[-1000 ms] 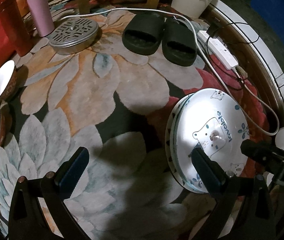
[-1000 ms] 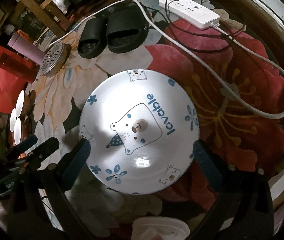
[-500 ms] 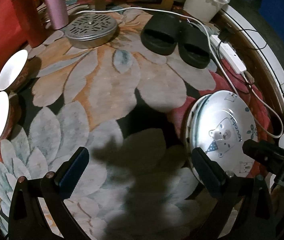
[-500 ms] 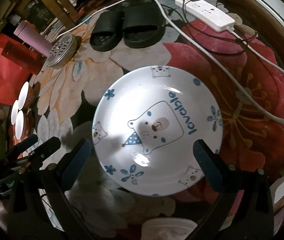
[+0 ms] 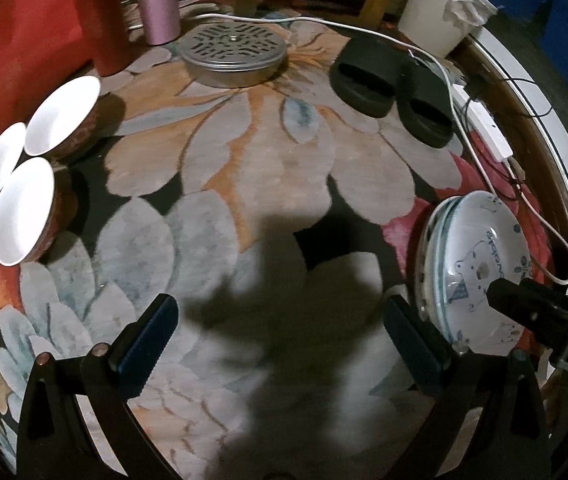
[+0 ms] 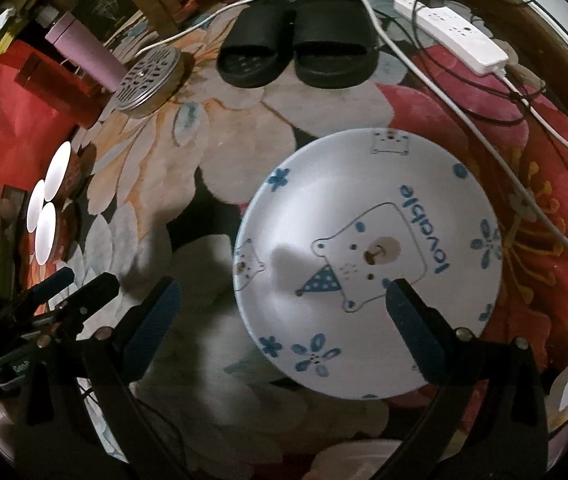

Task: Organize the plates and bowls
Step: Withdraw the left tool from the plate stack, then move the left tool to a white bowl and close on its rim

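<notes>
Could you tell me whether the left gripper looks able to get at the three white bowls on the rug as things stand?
Probably yes: the left gripper is open and empty, and only bare rug lies between it and the white bowls.

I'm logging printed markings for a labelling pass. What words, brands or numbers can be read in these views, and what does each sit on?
"lovable": blue lettering, upside down in the right wrist view, on the white round plate with a bear drawing.
"DAS": white letters, cut off by the frame edge, on the black body of the right gripper.
"Con": white letters, partly hidden, on the black body of the left gripper.
No other text can be read.
</notes>
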`<state>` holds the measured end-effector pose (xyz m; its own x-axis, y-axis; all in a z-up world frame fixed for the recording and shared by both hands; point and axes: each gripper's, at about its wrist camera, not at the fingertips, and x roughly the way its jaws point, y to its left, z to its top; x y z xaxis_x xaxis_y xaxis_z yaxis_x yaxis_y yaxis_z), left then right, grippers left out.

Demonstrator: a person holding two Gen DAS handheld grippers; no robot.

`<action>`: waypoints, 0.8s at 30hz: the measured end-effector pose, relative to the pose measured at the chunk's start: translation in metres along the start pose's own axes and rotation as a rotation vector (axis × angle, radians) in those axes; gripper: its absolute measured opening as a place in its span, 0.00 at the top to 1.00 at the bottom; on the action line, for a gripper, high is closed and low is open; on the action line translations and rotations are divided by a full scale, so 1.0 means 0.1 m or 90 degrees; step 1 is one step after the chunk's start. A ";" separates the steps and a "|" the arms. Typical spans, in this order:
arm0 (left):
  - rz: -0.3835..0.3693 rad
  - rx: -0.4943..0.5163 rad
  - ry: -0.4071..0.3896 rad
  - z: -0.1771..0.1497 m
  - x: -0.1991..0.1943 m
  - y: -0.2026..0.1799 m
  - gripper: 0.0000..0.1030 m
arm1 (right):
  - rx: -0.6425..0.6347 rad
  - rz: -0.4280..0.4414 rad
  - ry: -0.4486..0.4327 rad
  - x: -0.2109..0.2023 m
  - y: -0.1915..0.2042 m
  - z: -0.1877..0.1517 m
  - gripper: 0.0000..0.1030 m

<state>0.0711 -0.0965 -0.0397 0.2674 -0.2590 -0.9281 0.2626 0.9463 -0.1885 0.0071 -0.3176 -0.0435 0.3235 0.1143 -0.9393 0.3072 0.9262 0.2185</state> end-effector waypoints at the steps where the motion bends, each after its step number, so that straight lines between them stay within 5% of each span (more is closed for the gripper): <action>1: 0.002 -0.003 0.000 -0.01 -0.01 0.04 0.01 | -0.004 0.001 0.001 0.01 0.03 0.00 0.00; 24: 0.033 -0.060 -0.003 -0.13 -0.07 0.73 0.01 | -0.072 0.009 0.023 0.22 0.62 -0.04 0.00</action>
<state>0.0764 -0.0227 -0.0508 0.2829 -0.2097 -0.9359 0.1596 0.9725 -0.1696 0.0300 -0.2561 -0.0520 0.2943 0.1389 -0.9456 0.1990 0.9588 0.2028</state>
